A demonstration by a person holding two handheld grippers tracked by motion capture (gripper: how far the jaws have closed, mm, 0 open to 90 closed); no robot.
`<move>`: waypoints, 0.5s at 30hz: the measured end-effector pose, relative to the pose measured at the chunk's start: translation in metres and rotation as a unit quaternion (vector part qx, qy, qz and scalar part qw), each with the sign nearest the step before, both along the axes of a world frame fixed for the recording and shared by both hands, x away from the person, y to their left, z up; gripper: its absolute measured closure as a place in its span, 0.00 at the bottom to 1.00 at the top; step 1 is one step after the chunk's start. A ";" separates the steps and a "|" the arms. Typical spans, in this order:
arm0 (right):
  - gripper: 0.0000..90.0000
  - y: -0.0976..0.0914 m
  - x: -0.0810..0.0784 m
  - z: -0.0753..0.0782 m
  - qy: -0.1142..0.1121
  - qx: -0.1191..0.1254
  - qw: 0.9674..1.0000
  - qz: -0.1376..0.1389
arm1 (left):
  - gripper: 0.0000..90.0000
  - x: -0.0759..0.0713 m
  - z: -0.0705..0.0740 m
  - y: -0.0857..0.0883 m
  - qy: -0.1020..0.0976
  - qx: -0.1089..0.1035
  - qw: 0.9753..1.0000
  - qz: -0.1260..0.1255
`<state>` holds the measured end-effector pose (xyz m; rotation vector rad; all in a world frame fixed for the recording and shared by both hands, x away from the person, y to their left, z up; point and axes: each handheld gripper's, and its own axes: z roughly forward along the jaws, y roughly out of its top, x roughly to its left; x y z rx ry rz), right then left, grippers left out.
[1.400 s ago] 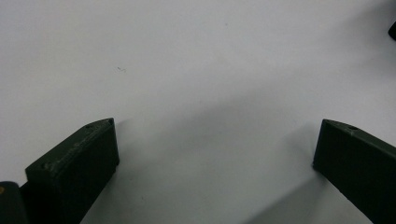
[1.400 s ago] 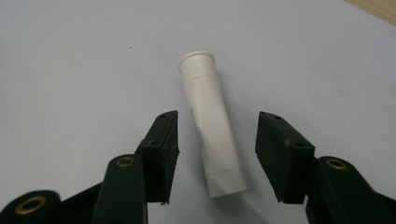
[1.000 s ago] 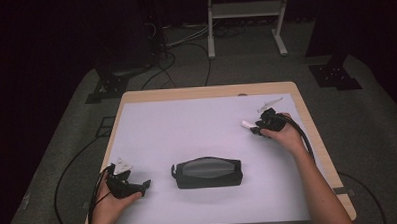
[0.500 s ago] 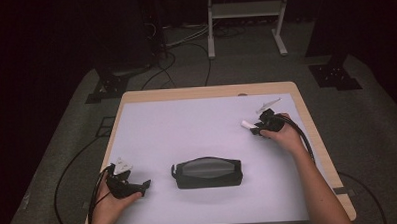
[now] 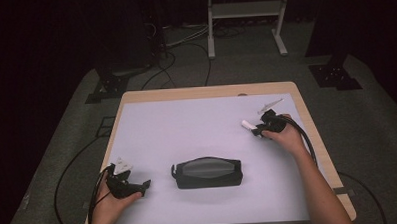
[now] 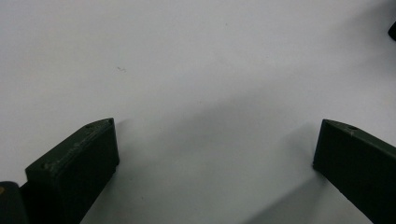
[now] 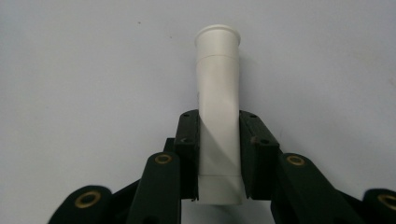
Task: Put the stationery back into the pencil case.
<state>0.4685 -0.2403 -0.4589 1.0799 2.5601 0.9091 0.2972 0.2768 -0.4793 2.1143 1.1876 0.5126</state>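
The right gripper (image 7: 218, 140) has its jaws pressed against both sides of a white tube (image 7: 218, 121); they have just been closing onto it, and the tube's capped end sticks out beyond the tips. In the high view this gripper (image 5: 257, 128) sits at the right of the frame, with the tube (image 5: 248, 124) pointing toward the left. The left gripper (image 6: 215, 154) has its jaws spread wide, with nothing between them but bare white surface. In the high view it (image 5: 139, 186) lies at the lower left of the frame.

The worktop (image 5: 206, 91) is a wooden board covered by a white sheet (image 5: 187, 127). A black zip pouch (image 5: 207, 172) lies on the sheet at lower centre, between the two grippers and apart from both. Around the worktop the floor is grey carpet (image 5: 372, 136), with black cables (image 5: 175, 68) running across it at the top of the frame and a white metal stand (image 5: 245, 10) at upper centre. The room beyond is dark.

The person's right forearm (image 5: 319, 188) comes in from the lower right and slants up-left to the gripper. The left hand (image 5: 110, 210) enters at the lower left edge and holds its gripper low on the sheet.
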 end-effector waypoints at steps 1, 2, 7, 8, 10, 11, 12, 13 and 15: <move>0.78 0.000 -0.001 0.001 0.000 0.003 1.000 0.000 | 0.00 0.000 0.000 0.000 0.000 0.000 1.000 0.000; 0.78 0.000 -0.001 0.002 0.000 0.004 1.000 -0.001 | 0.00 0.000 0.000 0.000 0.000 0.000 1.000 0.000; 0.78 -0.002 -0.006 0.007 -0.001 0.015 1.000 0.001 | 0.00 0.000 0.000 0.000 0.000 0.000 1.000 0.000; 0.78 -0.003 -0.007 0.007 -0.001 0.016 1.000 0.001 | 0.00 0.000 0.000 0.000 0.000 0.000 1.000 0.000; 0.78 -0.004 -0.010 0.010 0.000 0.026 1.000 0.003 | 0.00 0.000 0.000 0.000 0.000 0.000 1.000 0.000; 0.78 -0.005 -0.012 0.011 0.000 0.028 1.000 0.004 | 0.00 0.000 0.000 0.000 0.000 0.000 1.000 0.000; 0.78 -0.005 -0.014 0.012 0.000 0.030 1.000 0.005 | 0.00 0.000 0.000 0.000 0.000 0.000 1.000 0.000; 0.78 -0.005 -0.016 0.014 -0.002 0.034 0.999 0.007 | 0.00 0.000 0.000 0.000 0.000 0.000 1.000 0.000; 0.78 -0.005 -0.021 0.019 -0.003 0.039 0.999 0.010 | 0.00 0.000 0.000 0.000 0.000 0.000 1.000 0.000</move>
